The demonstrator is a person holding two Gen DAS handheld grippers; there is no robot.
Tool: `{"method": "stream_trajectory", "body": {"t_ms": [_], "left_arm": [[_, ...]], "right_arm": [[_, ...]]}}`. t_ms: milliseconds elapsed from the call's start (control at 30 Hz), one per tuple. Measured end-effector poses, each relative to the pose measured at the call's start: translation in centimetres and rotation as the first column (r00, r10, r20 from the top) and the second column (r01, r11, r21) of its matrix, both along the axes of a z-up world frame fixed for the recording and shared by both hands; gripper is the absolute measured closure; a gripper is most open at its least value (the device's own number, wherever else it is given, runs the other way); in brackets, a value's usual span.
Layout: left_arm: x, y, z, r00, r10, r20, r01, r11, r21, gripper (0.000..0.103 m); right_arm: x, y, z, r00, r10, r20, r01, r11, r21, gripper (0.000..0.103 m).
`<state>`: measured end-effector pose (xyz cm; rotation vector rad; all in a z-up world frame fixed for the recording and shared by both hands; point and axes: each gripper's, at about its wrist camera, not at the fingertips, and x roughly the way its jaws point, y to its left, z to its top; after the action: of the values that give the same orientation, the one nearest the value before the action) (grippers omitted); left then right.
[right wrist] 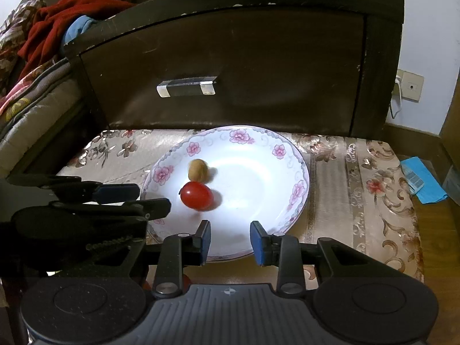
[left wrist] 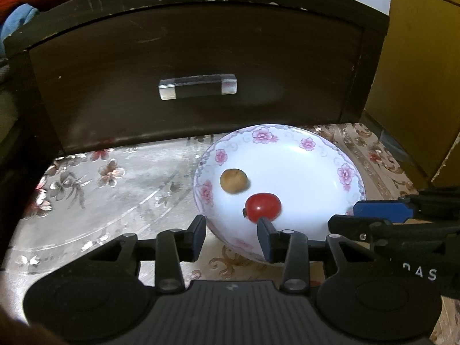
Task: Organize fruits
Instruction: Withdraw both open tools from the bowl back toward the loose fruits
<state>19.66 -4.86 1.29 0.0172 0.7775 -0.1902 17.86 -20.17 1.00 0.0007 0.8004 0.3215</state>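
My left claw [left wrist: 231, 237] hangs with its jaws spread wide and nothing between them, low over the near-left rim of the plate [left wrist: 330, 155]. Its right fingertip sits just in front of the cherry tomato [left wrist: 263, 207] in the left wrist view; I cannot tell whether it touches the fruit. My right claw [right wrist: 230, 240] is likewise gaping and holds nothing, poised over the plate's near rim [right wrist: 299, 201], with bare white porcelain showing in the gap between its blue pads [right wrist: 205, 237].

From the left wrist camera I see the right claw [left wrist: 376, 215] coming in from the right edge, over the plate's right rim. From the right wrist camera the left claw [right wrist: 135, 198] reaches in from the left, over the plate's left rim, near the tomato.

The cherry tomato [right wrist: 197, 195] lies inside the plate, left of centre. Just behind it rests a small tan-brown round fruit [right wrist: 198, 169] [left wrist: 233, 180]; the two look close, and whether they touch I cannot say.

The plate is white with pink flowers round its border and sits on a worktop [right wrist: 359, 172] covered in floral brocade cloth. Behind it stands a dark wooden drawer front [right wrist: 244, 66] with a clear bar handle [right wrist: 187, 86]. A blue packet [right wrist: 422, 181] lies off the worktop's right side, and red cloth [right wrist: 66, 20] is piled at the far left.
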Motion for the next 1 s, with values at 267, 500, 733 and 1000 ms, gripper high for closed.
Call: {"method": "stream_trajectory", "body": {"t_ms": [267, 500, 733, 1000], "left_arm": [[-2.6, 1.9, 1.9, 1.000, 0.025, 0.009, -0.025, 1.000, -0.005, 0.056], [-6.3, 3.8, 3.5, 0.998, 0.057, 0.011, -0.057, 0.998, 0.003, 0.055], [-10.5, 5.1, 5.6, 0.995, 0.094, 0.033, -0.095, 0.995, 0.030, 0.055], [-14.7, 6.6, 7.3, 0.991, 0.117, 0.063, -0.123, 0.989, 0.088, 0.050]], "right_arm": [[-1.9, 0.2, 1.2, 1.000, 0.014, 0.011, -0.014, 1.000, 0.015, 0.071], [-4.8, 0.8, 2.5, 0.999, 0.030, 0.020, -0.031, 0.999, 0.038, 0.071], [-8.3, 1.1, 3.7, 0.999, 0.038, 0.020, -0.039, 0.997, 0.060, 0.070], [-11.4, 1.2, 5.8, 0.998, 0.051, 0.048, -0.055, 0.994, 0.096, 0.064]]}}
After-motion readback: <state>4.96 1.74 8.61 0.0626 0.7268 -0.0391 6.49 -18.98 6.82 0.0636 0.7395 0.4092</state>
